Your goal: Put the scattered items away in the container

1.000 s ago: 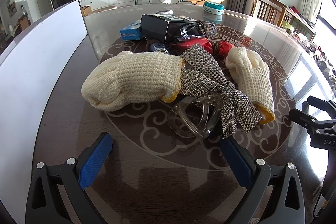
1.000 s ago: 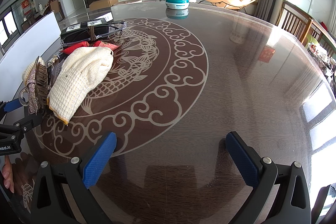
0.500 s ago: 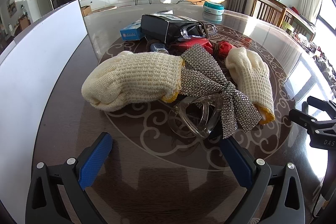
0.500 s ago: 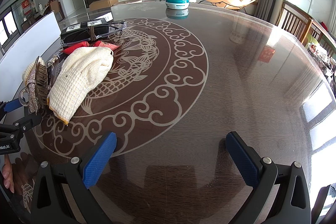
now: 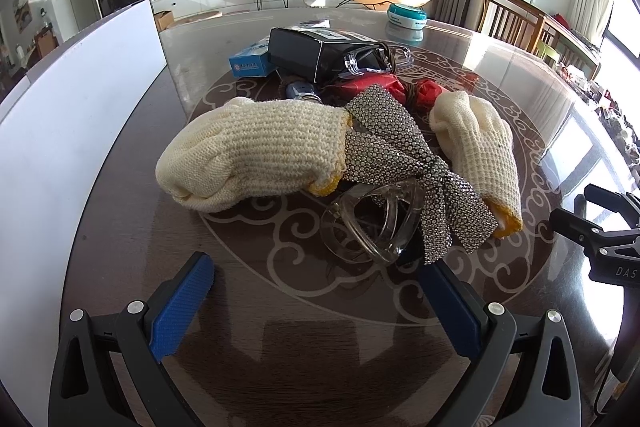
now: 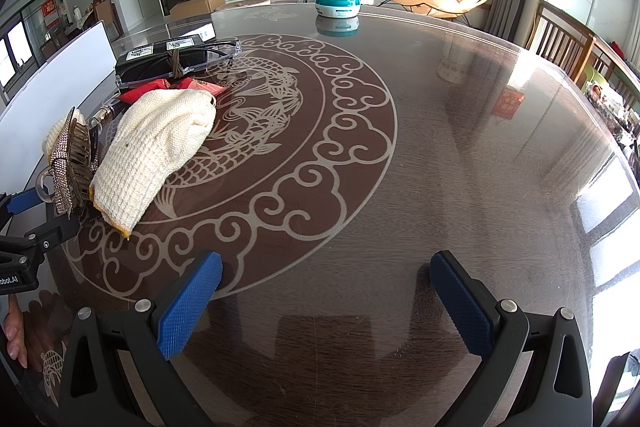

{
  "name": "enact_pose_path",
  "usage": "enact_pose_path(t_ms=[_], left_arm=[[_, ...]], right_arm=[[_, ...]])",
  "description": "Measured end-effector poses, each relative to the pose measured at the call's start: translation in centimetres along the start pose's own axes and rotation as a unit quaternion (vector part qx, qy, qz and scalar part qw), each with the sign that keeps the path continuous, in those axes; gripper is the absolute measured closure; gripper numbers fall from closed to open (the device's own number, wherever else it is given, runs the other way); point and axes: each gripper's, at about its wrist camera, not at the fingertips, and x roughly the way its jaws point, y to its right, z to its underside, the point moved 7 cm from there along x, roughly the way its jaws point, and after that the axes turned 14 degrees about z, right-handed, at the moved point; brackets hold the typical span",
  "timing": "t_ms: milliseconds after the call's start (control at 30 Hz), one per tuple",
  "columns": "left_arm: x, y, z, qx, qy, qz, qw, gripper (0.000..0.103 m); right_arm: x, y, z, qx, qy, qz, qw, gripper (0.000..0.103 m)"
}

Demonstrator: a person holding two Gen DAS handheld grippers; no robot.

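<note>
- Surface (image 6: 460,131): a round glass-topped table with a scroll pattern. The scattered items lie in one cluster; in the right wrist view that cluster sits far to the left, with bare glass straight ahead.
- White container wall (image 5: 72,131): a tall white panel along the left edge of the left wrist view, probably the container's side. It stands left of the cluster; its opening is not visible.
- Near knit glove (image 5: 252,151): cream, long axis running across the view, directly ahead of the left gripper (image 5: 316,303).
- Second knit glove (image 5: 476,155): long axis running away from the camera, at the right of the cluster.
- Rhinestone bow hair clip (image 5: 404,163): draped between the two gloves, overlapping a clear plastic piece (image 5: 372,223) beneath it.
- Left gripper: jaws spread wide, holding nothing; its right finger (image 5: 448,307) lies just beside the bow's tail.
- Right gripper (image 6: 324,303): jaws spread, empty, over bare glass, well apart from every item.
- Judgement: the left gripper is nearer; the bow or near glove is its likely first pick, then a leftward carry.
</note>
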Motion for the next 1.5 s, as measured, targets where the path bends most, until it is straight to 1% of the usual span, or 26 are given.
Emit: enact_pose_path(t_ms=[133, 433, 567, 733, 867, 1000, 1133, 1233, 1500], left_arm=[[-0.13, -0.10, 0.01, -0.004, 0.004, 0.006, 1.0000, 0.000], [0.09, -0.07, -0.02, 0.000, 0.000, -0.001, 1.0000, 0.000], [-0.09, -0.23, -0.04, -0.006, 0.006, 0.008, 0.9999, 0.000], [0.09, -0.11, 0.03, 0.000, 0.000, -0.001, 1.0000, 0.000], [-0.08, -0.22, 0.03, -0.004, 0.004, 0.005, 1.0000, 0.000], [0.00, -0.15, 0.04, -0.001, 0.002, 0.001, 1.0000, 0.000], [-0.10, -0.22, 0.09, -0.005, 0.005, 0.007, 1.0000, 0.000], [0.03, -0.10, 0.03, -0.002, 0.002, 0.002, 1.0000, 0.000], [0.04, 0.01, 0.04, -0.005, 0.005, 0.006, 1.0000, 0.000]], right_arm=[[0.03, -0.01, 0.00, 0.000, 0.000, 0.000, 1.000, 0.000], [0.01, -0.01, 0.00, 0.000, 0.000, 0.000, 1.000, 0.000], [0.01, -0.01, -0.01, 0.000, 0.000, 0.000, 1.000, 0.000], [-0.01, -0.01, -0.01, 0.000, 0.000, 0.000, 1.000, 0.000], [-0.03, 0.00, -0.01, 0.000, 0.000, 0.000, 1.000, 0.000], [-0.05, 0.02, -0.01, 0.000, 0.000, 0.000, 1.000, 0.000], [-0.01, 0.00, -0.01, 0.000, 0.000, 0.000, 1.000, 0.000], [0.00, 0.00, -0.02, 0.000, 0.000, 0.000, 1.000, 0.000], [-0.03, 0.01, -0.02, 0.000, 0.000, 0.000, 1.000, 0.000]])
